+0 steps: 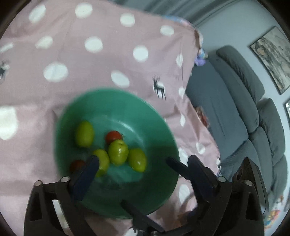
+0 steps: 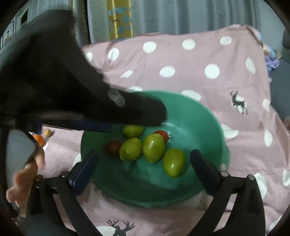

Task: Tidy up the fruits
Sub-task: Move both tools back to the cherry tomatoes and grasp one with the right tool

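Observation:
A green bowl (image 1: 137, 116) (image 2: 197, 116) sits on a pink polka-dot cloth. It holds several green fruits (image 1: 118, 152) (image 2: 153, 147) and two small red tomatoes (image 1: 113, 136) (image 2: 113, 147). My left gripper (image 1: 145, 164) is open and empty, hovering over the bowl's near side. It also shows in the right wrist view as a dark blurred body (image 2: 116, 109) reaching over the bowl's left rim. My right gripper (image 2: 145, 161) is open and empty, its fingers straddling the bowl's near side above the fruits.
An orange fruit (image 2: 39, 139) and a small tan one (image 2: 47, 132) lie on the cloth left of the bowl. A grey sofa (image 1: 235, 109) stands beyond the cloth's right edge. Curtains (image 2: 181, 16) hang behind.

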`<act>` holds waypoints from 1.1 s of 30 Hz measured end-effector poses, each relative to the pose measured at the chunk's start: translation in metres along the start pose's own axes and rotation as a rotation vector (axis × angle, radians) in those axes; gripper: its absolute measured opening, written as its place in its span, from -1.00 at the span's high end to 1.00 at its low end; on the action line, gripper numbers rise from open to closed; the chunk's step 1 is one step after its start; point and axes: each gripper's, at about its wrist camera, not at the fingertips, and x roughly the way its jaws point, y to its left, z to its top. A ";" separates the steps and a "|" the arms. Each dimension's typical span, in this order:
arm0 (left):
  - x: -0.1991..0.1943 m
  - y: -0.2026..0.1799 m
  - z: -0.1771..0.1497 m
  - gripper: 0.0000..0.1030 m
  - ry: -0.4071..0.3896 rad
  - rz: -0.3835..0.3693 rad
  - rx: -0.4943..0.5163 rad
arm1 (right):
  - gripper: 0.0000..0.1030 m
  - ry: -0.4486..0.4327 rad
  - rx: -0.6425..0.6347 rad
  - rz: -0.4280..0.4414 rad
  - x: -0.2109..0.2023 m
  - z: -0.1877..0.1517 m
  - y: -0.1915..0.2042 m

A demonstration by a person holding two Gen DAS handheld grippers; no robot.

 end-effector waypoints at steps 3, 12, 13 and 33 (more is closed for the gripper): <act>-0.025 0.002 -0.001 -0.92 -0.069 0.042 0.009 | -1.00 -0.029 0.027 0.026 -0.010 0.001 0.002; -0.134 0.057 -0.042 -0.93 -0.211 0.297 0.022 | -1.00 -0.037 -0.034 0.108 -0.008 0.006 0.060; -0.146 0.067 -0.052 -0.93 -0.239 0.373 0.030 | -1.00 -0.035 -0.048 0.116 -0.006 0.008 0.068; -0.233 0.223 -0.114 -0.93 -0.422 0.548 -0.321 | -0.97 0.112 -0.248 0.318 0.073 0.027 0.230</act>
